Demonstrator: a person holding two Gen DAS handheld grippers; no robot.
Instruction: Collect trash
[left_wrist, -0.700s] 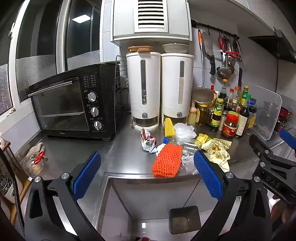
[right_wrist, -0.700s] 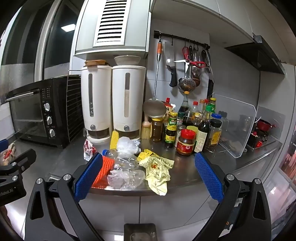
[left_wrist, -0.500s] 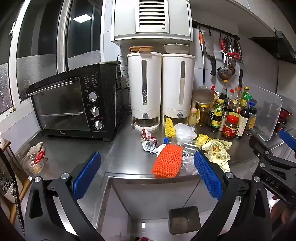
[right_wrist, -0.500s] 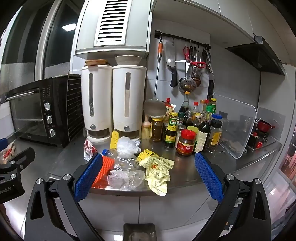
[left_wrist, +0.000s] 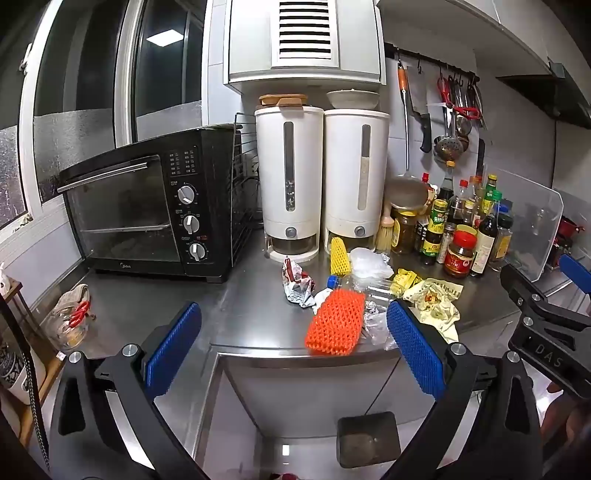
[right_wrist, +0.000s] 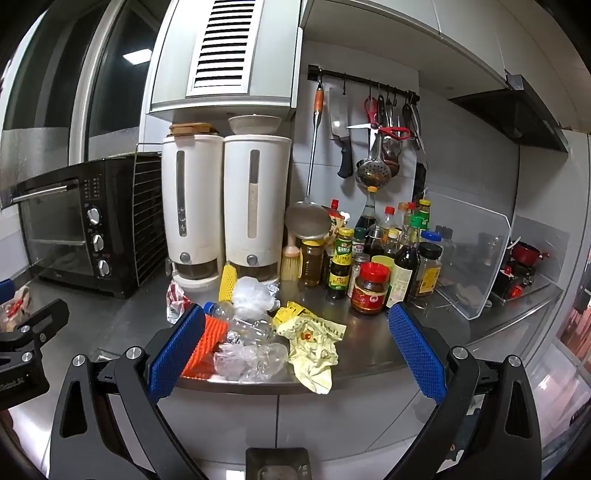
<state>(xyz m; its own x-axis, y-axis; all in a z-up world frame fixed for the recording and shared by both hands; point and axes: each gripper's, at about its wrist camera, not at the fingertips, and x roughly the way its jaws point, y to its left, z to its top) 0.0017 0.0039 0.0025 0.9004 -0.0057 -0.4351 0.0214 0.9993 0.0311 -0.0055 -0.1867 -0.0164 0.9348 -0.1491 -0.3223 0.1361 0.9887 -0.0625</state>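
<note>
Barely anything has changed over the last moment: the trash pile sits slightly nearer and larger in both wrist views than a moment ago, so both hands seem to be creeping toward the counter, and nothing on it has been disturbed. For the task, that reads as the approach stage, with no piece collected yet. The left gripper (left_wrist: 291, 349) has its jaws spread fully wide and empty; just ahead of it, toward its right finger, lies the orange foam net (left_wrist: 335, 322), with the crumpled red-and-silver wrapper (left_wrist: 296, 282) a little beyond and the yellow foam net (left_wrist: 339, 256) farther still. The right gripper (right_wrist: 293, 352) is likewise wide apart with nothing between its pads; directly ahead of it, near the counter edge, sit the crushed clear plastic bottle (right_wrist: 242, 323), the clear plastic bag (right_wrist: 253, 363) and the yellow crumpled wrapper (right_wrist: 314, 345), which droops over the edge. No bin or trash bag shows ahead of either gripper, so where the pieces should go cannot be told. As for containers, the two white dispensers (left_wrist: 321, 181) beyond the pile show a low fill through their windows, and the red-lidded jar (right_wrist: 371, 288) and sauce bottles (right_wrist: 402, 254) ahead and right of the right gripper stand upright, capped and well clear of the trash.
</note>
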